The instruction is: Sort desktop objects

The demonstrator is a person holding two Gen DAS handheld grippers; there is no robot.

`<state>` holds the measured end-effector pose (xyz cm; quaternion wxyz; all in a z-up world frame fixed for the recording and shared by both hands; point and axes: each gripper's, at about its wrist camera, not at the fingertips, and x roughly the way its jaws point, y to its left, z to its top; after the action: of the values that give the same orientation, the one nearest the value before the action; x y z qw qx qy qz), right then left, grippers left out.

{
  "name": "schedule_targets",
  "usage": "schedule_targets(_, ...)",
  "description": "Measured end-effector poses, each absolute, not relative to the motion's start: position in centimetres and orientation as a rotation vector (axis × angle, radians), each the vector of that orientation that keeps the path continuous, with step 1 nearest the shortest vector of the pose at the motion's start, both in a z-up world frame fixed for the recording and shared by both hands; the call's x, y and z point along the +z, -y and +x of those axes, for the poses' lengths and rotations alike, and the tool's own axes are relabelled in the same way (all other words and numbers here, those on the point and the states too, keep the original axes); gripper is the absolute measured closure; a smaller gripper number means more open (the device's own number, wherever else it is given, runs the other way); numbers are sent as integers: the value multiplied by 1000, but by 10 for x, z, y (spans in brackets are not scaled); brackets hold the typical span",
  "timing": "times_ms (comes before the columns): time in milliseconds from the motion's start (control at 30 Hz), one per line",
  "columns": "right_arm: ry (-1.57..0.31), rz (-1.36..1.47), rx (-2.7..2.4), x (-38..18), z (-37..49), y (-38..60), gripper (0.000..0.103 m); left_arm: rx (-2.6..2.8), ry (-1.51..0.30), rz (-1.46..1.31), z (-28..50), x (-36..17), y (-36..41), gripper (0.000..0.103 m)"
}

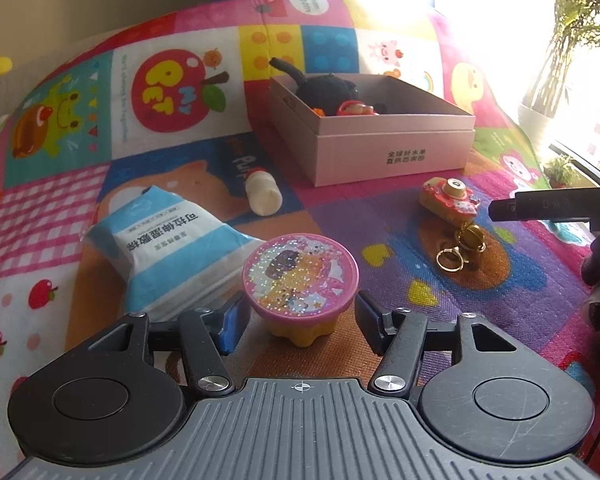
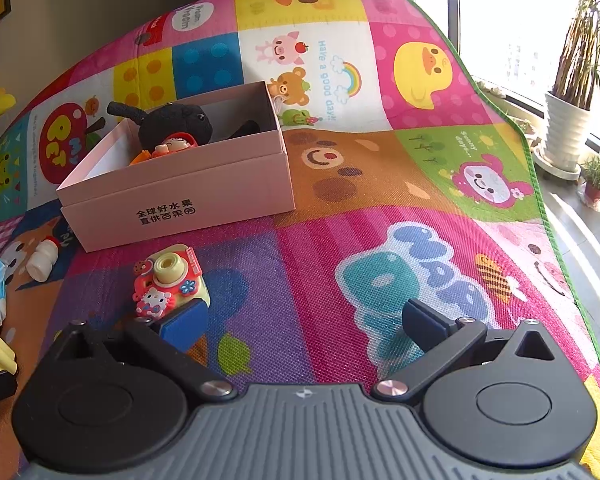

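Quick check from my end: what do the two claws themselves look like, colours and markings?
Both match. The left claw and right claw each have a grey ribbed base with a small crosshair mark, two round black discs, and black linkage arms with silver screws. The fingers carry blue pads. No cables or sleeves are clearly visible.

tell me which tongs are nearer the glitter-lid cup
Left. The left tongs straddle the glitter-lid cup, fingers open on either side. The right tongs hang open off to its right, near the toy camera.
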<state>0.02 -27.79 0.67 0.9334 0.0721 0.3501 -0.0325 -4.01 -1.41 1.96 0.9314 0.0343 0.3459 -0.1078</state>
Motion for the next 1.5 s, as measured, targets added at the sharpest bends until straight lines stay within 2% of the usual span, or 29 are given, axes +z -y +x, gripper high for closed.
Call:
schedule_targets(67,-719,137,-64,7,1,276,0,-220,-703,49,-38,17,12,23)
schedule_targets(167,-718,70,8,10,2,262,0,-225,-703,34,-37,12,10,12)
schedule_targets(267,-684,-24,82,16,6,236,0,-232,-694,28,-39,10,10,8)
schedule_targets(500,-732,-80,180,14,37,204,1,-227,-671,16,-43,11,8,8)
schedule_targets(533,-748,-77,186,12,40,203,10,-226,-670,16,-43,11,8,8)
schedule_targets(567,-764,-73,199,11,41,202,23,-225,-669,15,-43,12,8,8)
schedule_targets(600,-770,-73,208,12,40,201,25,-224,-668,16,-43,12,8,8)
schedule_targets(667,-770,-73,218,17,36,202,54,-223,-670,21,-43,12,9,8)
schedule_targets(700,-784,-65,229,20,35,203,54,-224,-670,25,-43,12,10,8)
schedule_targets(900,-779,-2,283,46,6,218,56,-240,-660,42,-41,16,16,19)
schedule_targets(1000,-770,16,303,60,-9,226,57,-242,-656,63,-38,16,20,29)
schedule_targets(1100,-749,31,323,75,-21,233,57,-249,-655,89,-33,18,24,42)
schedule_targets(1500,-432,114,305,157,-52,270,57,-384,-456,133,19,94,67,42)
